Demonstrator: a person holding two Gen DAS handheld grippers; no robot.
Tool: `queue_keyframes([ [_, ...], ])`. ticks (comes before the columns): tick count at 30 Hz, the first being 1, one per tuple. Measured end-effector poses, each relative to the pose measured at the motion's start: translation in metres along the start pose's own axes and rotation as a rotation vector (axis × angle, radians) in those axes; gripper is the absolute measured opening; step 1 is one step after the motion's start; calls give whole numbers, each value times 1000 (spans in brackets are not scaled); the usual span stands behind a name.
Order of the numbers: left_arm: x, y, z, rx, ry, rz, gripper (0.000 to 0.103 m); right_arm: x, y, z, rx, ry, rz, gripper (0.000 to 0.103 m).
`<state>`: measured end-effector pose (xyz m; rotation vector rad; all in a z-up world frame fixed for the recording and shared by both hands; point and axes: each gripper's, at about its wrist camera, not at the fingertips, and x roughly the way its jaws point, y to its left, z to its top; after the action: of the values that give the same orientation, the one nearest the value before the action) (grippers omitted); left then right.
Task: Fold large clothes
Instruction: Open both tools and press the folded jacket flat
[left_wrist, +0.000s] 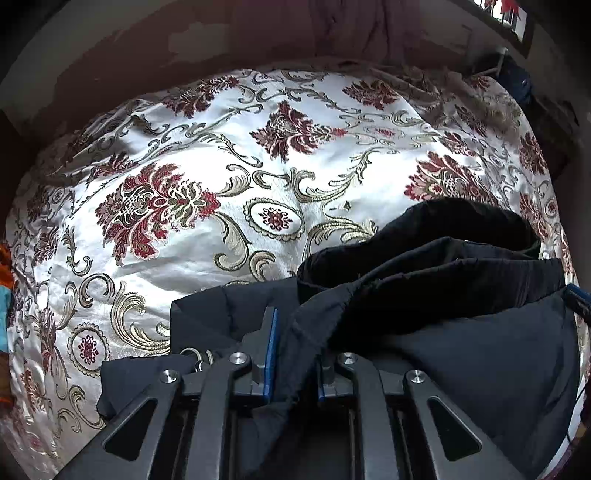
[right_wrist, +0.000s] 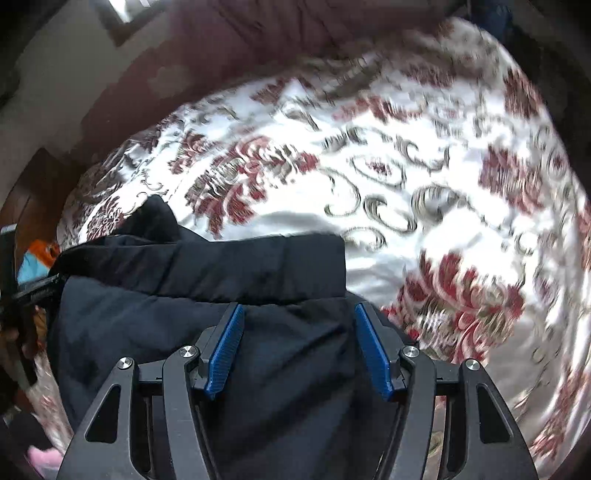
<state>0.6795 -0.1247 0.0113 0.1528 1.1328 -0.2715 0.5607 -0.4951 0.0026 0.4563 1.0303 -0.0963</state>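
Observation:
A dark navy padded jacket (left_wrist: 461, 354) lies bunched on the bed at the lower right of the left wrist view, its black lining and collar (left_wrist: 461, 229) turned up. My left gripper (left_wrist: 295, 332) has its jaws close together with a fold of the jacket filling the narrow gap; the cloth hides the right finger. In the blurred right wrist view the jacket (right_wrist: 184, 314) lies folded over with a straight padded edge. My right gripper (right_wrist: 299, 308) hovers over it, blue pads (right_wrist: 225, 350) wide apart and nothing pinched.
A white satin bedspread (left_wrist: 221, 206) with red flowers and gold scrolls covers the bed, also seen as the bedspread (right_wrist: 443, 184). A brown wall (left_wrist: 221, 40) runs behind it. Orange and teal items (left_wrist: 5, 280) sit at the left edge. Something pink (right_wrist: 40, 458) lies low left.

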Motion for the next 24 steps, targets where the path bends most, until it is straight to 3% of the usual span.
queue_keyframes([
  [1, 1, 1, 0, -2, 9, -2, 17, 0, -1, -1, 14, -4, 2, 32],
  [3, 1, 3, -1, -7, 17, -9, 18, -3, -3, -1, 25, -16, 37, 18],
  [6, -5, 5, 0, -5, 16, -10, 19, -19, 10, 1, -55, -94, 33, 10],
  [11, -21, 13, 11, -20, -13, -24, 23, -59, 42, 16, -180, -293, -2, 9],
  [15, -29, 18, 20, -64, -52, -20, 24, -49, 50, 26, -226, -291, -72, 9],
  [17, -34, 22, 24, -105, -97, -19, 30, -36, 44, 28, -215, -253, -88, 9],
  [19, -43, 30, 30, -187, -153, -42, 54, -28, 39, 27, -196, -216, -79, 9],
  [21, -53, 37, 34, -248, -201, -59, 68, -24, 32, 26, -179, -196, -66, 13],
  [23, -63, 41, 34, -270, -239, -74, 68, -28, 24, 23, -154, -201, -44, 20],
  [24, -67, 41, 34, -263, -244, -73, 70, -29, 21, 22, -140, -208, -41, 29],
])
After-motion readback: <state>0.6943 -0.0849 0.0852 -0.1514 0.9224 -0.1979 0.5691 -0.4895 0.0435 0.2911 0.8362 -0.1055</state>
